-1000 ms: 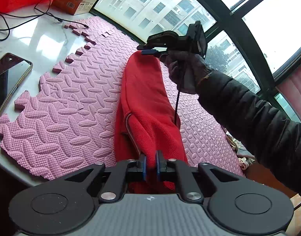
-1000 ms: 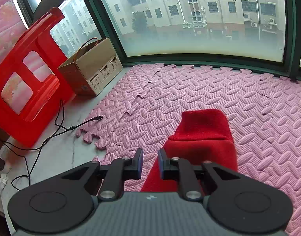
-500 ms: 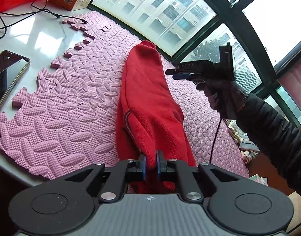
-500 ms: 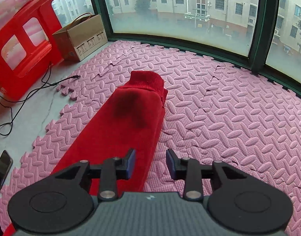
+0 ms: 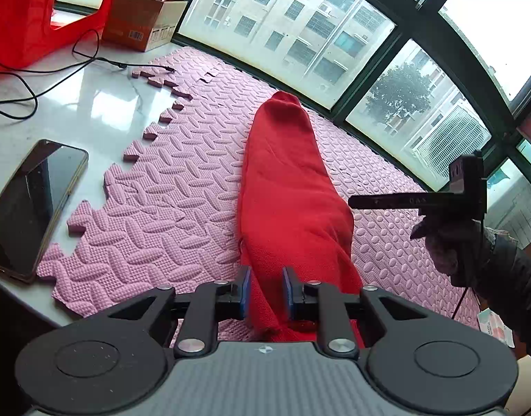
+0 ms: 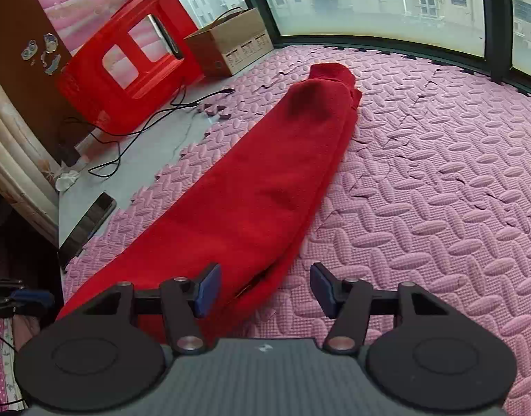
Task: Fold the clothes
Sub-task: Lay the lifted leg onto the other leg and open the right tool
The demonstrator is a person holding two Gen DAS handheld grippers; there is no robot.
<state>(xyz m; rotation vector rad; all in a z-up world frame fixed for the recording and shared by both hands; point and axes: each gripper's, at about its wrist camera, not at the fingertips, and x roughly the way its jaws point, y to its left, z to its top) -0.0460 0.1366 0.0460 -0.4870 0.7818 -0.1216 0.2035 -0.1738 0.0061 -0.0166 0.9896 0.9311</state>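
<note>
My right gripper (image 6: 262, 289) had swung off the far cuff, jaws just opening, empty. My left gripper (image 5: 265, 293) was loosening, the red garment (image 5: 286, 187) between its pads on the pink mat (image 5: 168, 201); contact unclear, near end hidden.

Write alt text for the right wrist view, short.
A long red garment, folded into a narrow strip, lies diagonally on pink foam mats. The right gripper hovers over the strip's near edge, its jaws having just been opening, pads clear of the cloth. At left: a red plastic stool, cardboard box, black cable and phone.
</note>
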